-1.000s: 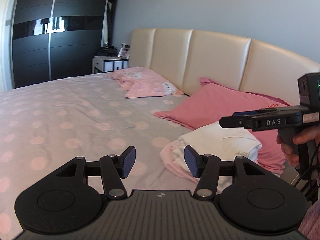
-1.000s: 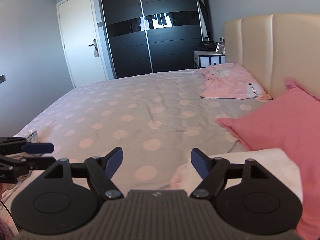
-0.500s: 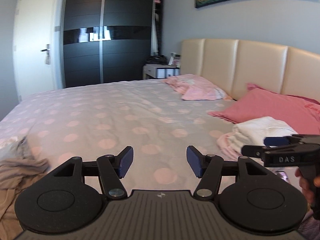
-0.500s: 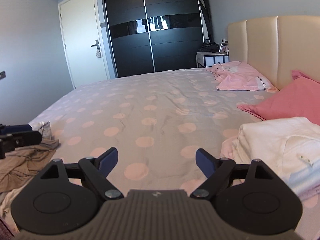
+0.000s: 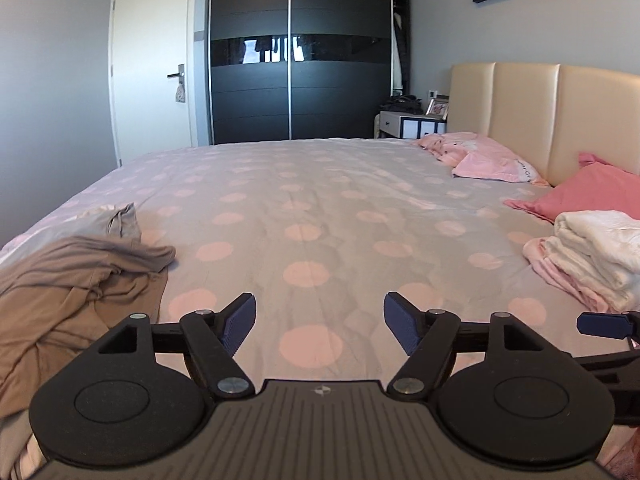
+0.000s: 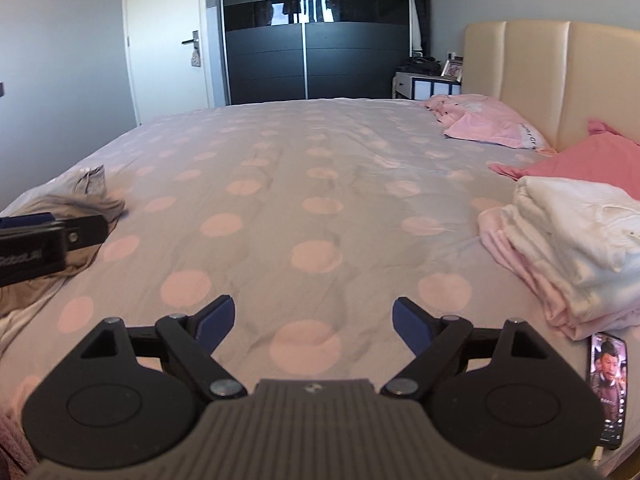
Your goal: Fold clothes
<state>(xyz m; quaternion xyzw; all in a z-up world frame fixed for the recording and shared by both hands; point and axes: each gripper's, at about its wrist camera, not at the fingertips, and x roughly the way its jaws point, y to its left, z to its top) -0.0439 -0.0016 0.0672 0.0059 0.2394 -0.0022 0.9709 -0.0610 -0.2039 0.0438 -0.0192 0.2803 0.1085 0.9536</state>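
While level above the bed (image 5: 320,200), left hand-held gripper (image 5: 319,322) gaping empty, right hand-held gripper (image 6: 313,324) likewise.

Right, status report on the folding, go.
Left gripper open, empty. Right gripper open, empty. Unfolded brown garment heaped at left, folded stack at right. Phone on the bed beside the stack; spotted bedspread between them.
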